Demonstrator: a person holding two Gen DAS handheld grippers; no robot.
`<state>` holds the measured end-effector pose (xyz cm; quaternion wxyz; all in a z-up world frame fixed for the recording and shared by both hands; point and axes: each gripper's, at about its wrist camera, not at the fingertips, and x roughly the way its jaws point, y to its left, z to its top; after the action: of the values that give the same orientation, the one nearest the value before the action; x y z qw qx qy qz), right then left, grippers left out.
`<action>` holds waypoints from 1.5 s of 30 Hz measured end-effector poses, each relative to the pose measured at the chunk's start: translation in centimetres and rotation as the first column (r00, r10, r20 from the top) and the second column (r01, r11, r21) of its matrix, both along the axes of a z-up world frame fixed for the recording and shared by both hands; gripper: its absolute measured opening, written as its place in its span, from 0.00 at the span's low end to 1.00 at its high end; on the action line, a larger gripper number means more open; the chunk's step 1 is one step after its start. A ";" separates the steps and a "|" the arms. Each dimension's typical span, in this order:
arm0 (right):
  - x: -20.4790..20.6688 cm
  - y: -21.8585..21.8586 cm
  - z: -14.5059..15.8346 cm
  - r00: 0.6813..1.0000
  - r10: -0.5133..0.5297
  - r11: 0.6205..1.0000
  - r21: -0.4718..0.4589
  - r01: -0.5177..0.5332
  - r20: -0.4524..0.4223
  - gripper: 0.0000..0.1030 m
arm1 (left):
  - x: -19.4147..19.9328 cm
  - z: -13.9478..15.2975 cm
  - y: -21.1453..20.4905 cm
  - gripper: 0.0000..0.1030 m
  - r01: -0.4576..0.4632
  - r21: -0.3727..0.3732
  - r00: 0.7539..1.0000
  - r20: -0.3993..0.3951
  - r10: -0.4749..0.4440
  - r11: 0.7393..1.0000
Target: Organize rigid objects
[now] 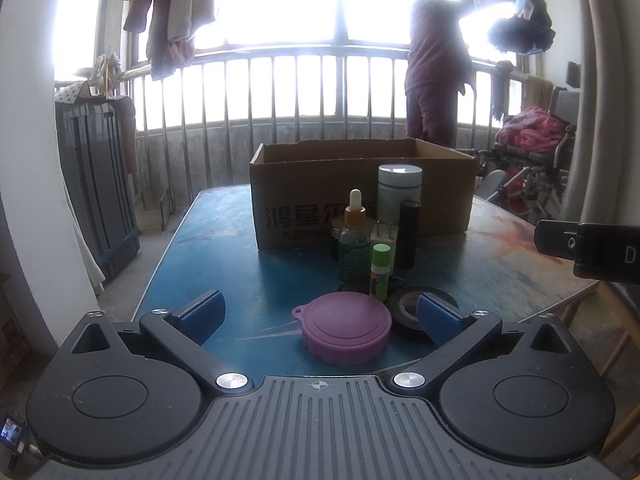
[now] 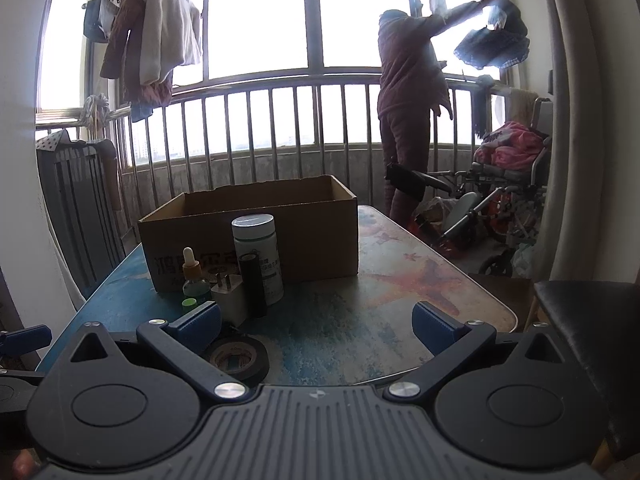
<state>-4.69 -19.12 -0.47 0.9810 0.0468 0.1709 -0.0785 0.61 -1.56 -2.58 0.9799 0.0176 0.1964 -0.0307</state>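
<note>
Hovering wide-open, empty: left gripper [image 1: 320,312], right gripper [image 2: 316,322] | cardboard box [image 1: 360,196] seemingly unfilled | bottles, purple lid [image 1: 342,330] waiting before it

lid [image 1: 346,330] left of tape roll [image 1: 416,312], bottles [image 1: 354,246] behind, box [image 1: 360,192] rearmost

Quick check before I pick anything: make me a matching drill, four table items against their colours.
Items:
1. lid
2. tape roll
3. jar
4. box

Colours:
A. brown
B. white with a pale cap
C. purple
D. black

Pairs: 1-C, 2-D, 3-B, 4-A

Both tools, left and right, are open and empty.
</note>
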 end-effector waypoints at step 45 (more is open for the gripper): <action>0.4 -1.1 -0.5 1.000 -0.004 1.000 0.031 0.005 -0.024 1.00 | 1.5 -1.2 -0.1 0.99 0.020 0.002 0.999 -0.040 -0.020 1.000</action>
<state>-4.32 -20.18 -1.01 0.9779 0.0615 0.1837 -0.0784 2.13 -1.64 -3.76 0.9754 0.0201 0.2160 -0.0405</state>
